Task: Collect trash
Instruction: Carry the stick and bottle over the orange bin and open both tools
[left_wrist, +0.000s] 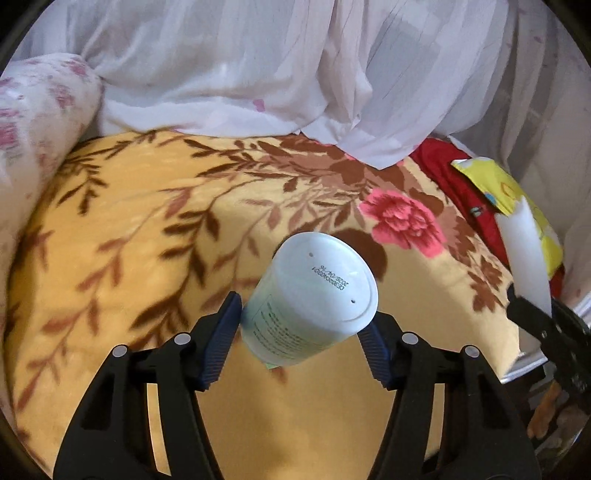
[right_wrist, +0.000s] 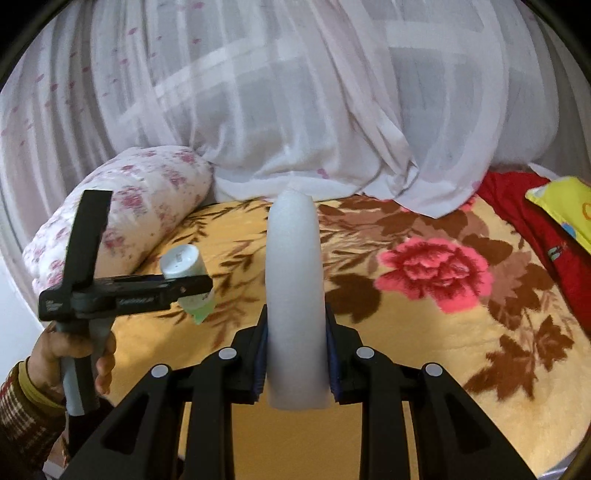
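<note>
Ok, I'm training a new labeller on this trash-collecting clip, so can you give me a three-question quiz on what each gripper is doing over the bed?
1. True or false: the left gripper has its jaws shut on a white plastic bottle.
2. What does the right gripper hold? A) a yellow packet B) a white foam piece C) nothing
3. Fill in: beneath both grippers lies a yellow ____ blanket with a pink bloom.

Key: 1 true; 2 B; 3 floral
</note>
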